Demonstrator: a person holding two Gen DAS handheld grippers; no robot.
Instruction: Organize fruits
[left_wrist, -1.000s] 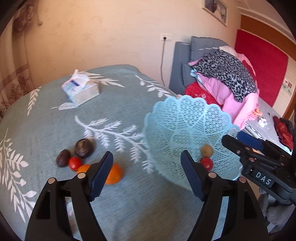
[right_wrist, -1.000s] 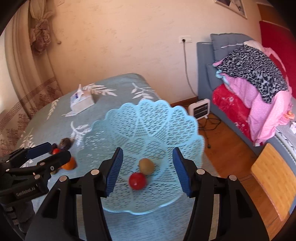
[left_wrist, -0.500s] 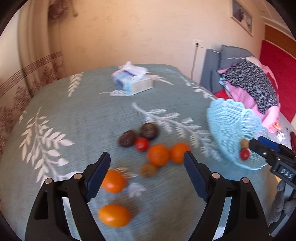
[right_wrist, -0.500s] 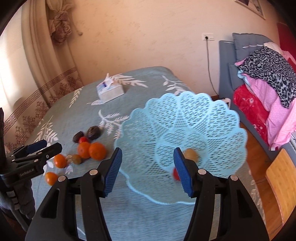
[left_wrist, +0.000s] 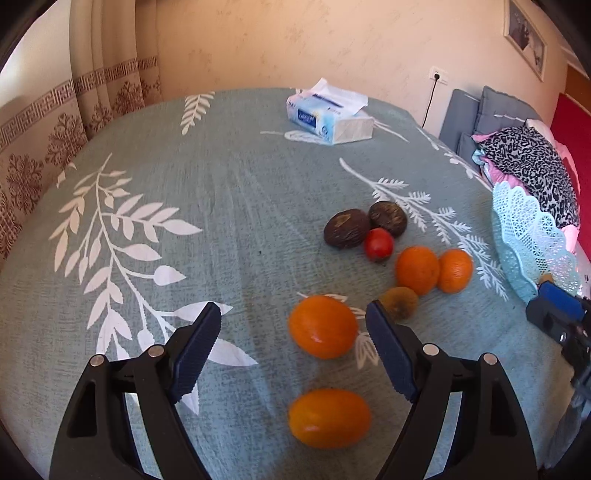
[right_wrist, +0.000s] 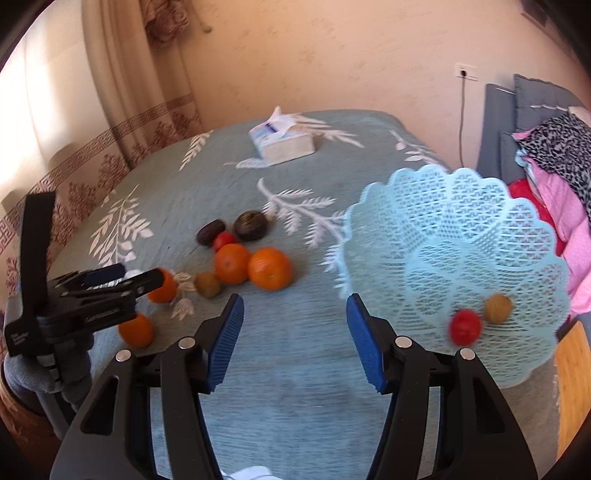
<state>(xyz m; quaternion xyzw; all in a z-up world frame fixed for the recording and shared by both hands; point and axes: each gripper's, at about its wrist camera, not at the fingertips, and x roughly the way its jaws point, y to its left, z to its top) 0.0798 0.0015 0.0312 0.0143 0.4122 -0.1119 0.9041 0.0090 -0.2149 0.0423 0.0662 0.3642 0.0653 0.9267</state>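
Note:
Several fruits lie on the teal leaf-print cloth (left_wrist: 184, 221): oranges (left_wrist: 322, 326) (left_wrist: 328, 418) (left_wrist: 417, 269), a red tomato (left_wrist: 378, 243), a kiwi (left_wrist: 400, 302) and two dark brown fruits (left_wrist: 346, 228). My left gripper (left_wrist: 293, 349) is open and empty, with the nearest orange between its fingers' line. A light blue lattice basket (right_wrist: 461, 236) at the right holds a tomato (right_wrist: 465, 326) and a kiwi (right_wrist: 498, 308). My right gripper (right_wrist: 295, 339) is open and empty, left of the basket.
A tissue box (left_wrist: 328, 117) stands at the far side of the table. Curtains (left_wrist: 44, 122) hang at the left. A bed with piled clothes (left_wrist: 532, 158) lies to the right. A wooden stool (right_wrist: 570, 387) stands by the basket.
Both grippers swung left, away from the basket toward the loose fruits. The left gripper now sits over the two nearest oranges. Both stay open.

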